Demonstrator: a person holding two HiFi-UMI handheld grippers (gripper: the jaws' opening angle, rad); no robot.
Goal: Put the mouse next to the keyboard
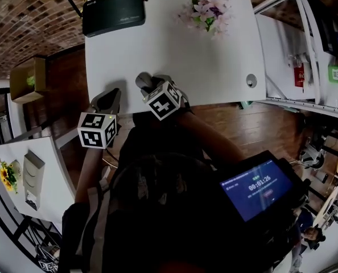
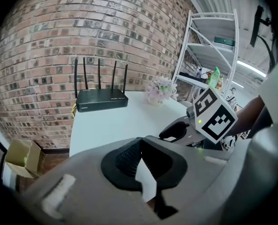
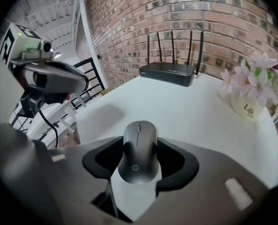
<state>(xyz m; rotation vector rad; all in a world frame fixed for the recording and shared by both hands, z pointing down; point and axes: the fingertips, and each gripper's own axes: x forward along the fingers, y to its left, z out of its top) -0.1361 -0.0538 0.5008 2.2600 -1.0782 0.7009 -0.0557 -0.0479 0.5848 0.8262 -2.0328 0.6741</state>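
A dark grey mouse (image 3: 139,157) sits lengthwise between the black pads of my right gripper (image 3: 140,146), which is shut on it just above the white table (image 3: 195,111). In the head view the right gripper (image 1: 145,83) is over the table's near edge, left of centre. My left gripper (image 2: 140,146) is shut with nothing between its pads. It hovers at the table's near left corner (image 1: 109,99), to the left of the right gripper. No keyboard shows in any view.
A black router (image 1: 113,11) with antennas stands at the table's far left. A pot of pink flowers (image 1: 207,9) is at the far right, and a round cable hole (image 1: 251,80) near the right edge. A small white side table (image 1: 44,175) and cardboard box (image 1: 27,78) stand at left, metal shelving (image 2: 209,46) at right.
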